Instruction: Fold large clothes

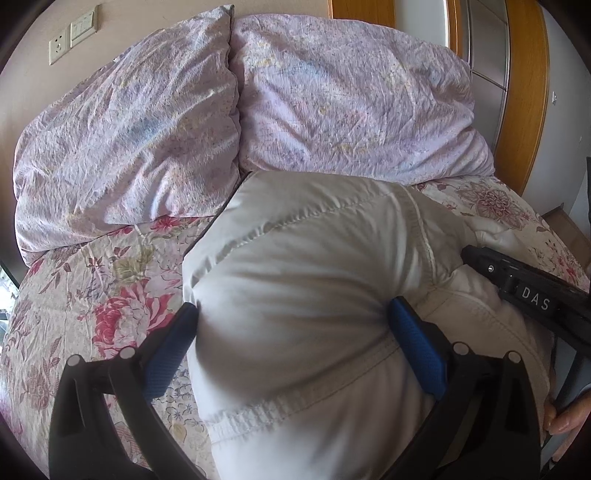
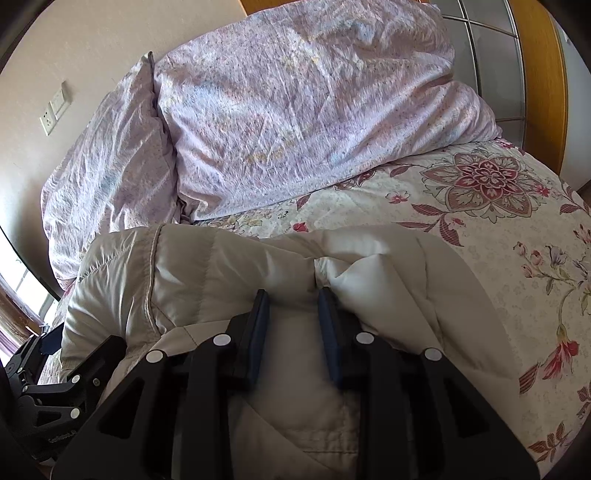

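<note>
A white padded jacket (image 1: 314,258) lies bunched on the floral bedspread (image 1: 92,295). In the left wrist view my left gripper (image 1: 293,310) spans a thick puffy fold of it, and both blue pads (image 1: 173,347) press into the fabric, which creases at each one. My right gripper (image 2: 293,291) is shut on a narrower pinch of the jacket (image 2: 221,266), which gathers just ahead of its fingertips. The right gripper's black body (image 1: 524,291) shows at the right of the left wrist view, its tip buried in the jacket. Part of the left gripper's frame (image 2: 40,384) shows at the lower left of the right wrist view.
Two lilac pillows (image 1: 129,140) (image 1: 351,103) lean against the wall and the wooden headboard (image 1: 524,92) beyond the jacket. A socket and switch (image 1: 74,33) sit on the wall. A hand (image 1: 565,417) holds the right gripper. Bare bedspread (image 2: 498,229) stretches to the right.
</note>
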### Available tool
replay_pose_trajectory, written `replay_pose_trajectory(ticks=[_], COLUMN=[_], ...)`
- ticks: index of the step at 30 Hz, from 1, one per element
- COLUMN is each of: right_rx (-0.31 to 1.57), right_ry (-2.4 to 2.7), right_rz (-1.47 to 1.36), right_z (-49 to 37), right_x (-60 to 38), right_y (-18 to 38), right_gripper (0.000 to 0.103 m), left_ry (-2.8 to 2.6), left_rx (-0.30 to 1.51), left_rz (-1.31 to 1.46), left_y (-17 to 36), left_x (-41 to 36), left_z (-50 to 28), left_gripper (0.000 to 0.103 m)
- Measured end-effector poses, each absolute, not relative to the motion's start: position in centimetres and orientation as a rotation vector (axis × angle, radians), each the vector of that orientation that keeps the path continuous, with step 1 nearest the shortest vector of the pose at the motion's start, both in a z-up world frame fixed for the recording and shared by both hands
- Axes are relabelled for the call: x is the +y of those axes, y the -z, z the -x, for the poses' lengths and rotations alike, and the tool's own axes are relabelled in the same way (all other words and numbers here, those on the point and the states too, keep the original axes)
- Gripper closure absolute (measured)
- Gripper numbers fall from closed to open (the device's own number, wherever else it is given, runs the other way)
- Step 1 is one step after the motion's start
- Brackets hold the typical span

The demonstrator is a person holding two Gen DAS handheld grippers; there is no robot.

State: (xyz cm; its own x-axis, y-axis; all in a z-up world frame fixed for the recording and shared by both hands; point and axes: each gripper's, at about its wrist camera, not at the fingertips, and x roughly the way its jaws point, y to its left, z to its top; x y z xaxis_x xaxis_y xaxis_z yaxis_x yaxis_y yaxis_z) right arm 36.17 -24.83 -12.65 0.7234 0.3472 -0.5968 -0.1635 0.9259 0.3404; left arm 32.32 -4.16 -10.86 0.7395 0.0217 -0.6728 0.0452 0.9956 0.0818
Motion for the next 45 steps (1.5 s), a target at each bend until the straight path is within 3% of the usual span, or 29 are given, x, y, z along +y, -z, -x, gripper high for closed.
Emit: replay_pose_trajectory(ticks=[45], right_rx=[0.704], right_ry=[-0.281], right_rz=[-0.271], right_z=[-36.13], right_x=[-24.78], right_y=[12.65], right_gripper=[0.075], left_ry=[-0.041], left_rx=[0.687], left_rz=[-0.137], left_y=[11.74], left_x=[-4.75], left_z=[-32.11], left_gripper=[0.002])
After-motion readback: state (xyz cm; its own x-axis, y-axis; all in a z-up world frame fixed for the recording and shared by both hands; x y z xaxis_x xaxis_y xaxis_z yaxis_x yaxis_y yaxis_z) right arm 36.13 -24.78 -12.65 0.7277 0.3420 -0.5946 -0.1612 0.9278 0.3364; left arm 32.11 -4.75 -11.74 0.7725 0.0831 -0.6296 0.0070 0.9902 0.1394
